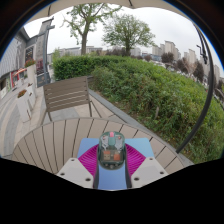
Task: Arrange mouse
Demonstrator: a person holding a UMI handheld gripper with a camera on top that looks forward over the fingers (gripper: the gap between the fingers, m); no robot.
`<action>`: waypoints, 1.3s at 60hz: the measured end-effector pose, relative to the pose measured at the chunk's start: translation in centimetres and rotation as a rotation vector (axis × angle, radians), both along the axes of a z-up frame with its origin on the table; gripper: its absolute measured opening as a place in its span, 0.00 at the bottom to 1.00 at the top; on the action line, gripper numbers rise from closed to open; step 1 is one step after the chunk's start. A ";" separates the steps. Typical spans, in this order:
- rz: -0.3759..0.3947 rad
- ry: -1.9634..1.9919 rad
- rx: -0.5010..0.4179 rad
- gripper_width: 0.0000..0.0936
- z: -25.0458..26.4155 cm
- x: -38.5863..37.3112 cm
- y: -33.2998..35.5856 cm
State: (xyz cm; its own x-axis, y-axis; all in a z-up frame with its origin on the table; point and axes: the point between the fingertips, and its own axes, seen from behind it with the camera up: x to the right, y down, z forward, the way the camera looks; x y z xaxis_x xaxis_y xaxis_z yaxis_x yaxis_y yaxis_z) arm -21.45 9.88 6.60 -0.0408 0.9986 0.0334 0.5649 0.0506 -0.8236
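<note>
A see-through mouse with visible electronics inside sits between my fingers over a blue mouse pad on a round wooden slatted table. My gripper has its magenta pads against both sides of the mouse, and it is shut on it. The mouse's front end points away from me toward the table's far edge.
A wooden chair stands beyond the table to the left on a paved terrace. A green hedge runs along the right, with trees and buildings far behind. A building wall is at the left.
</note>
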 end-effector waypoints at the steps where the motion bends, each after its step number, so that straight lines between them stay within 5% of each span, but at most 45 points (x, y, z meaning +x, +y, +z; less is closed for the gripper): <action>1: -0.006 -0.011 0.006 0.39 -0.9 -0.2 0.5; 16: 0.049 -0.128 -0.012 0.51 -7.8 0.5 1.5; 19: 0.018 -0.149 -0.021 0.66 -7.5 0.8 2.1; 22: -0.006 -0.130 -0.028 0.92 -5.6 0.7 2.6; 33: -0.036 -0.146 -0.087 0.90 3.9 8.4 1.3; 42: 0.015 -0.192 -0.086 0.90 9.6 20.9 -1.6; 57: -0.013 -0.254 -0.067 0.91 11.4 37.6 -3.7; 78: -0.090 -0.153 0.040 0.90 13.6 40.3 -5.0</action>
State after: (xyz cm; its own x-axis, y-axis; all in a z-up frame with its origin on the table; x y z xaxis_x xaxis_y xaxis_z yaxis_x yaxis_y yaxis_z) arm 18.82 4.83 20.18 0.0412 0.9965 0.0733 0.6870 0.0250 -0.7262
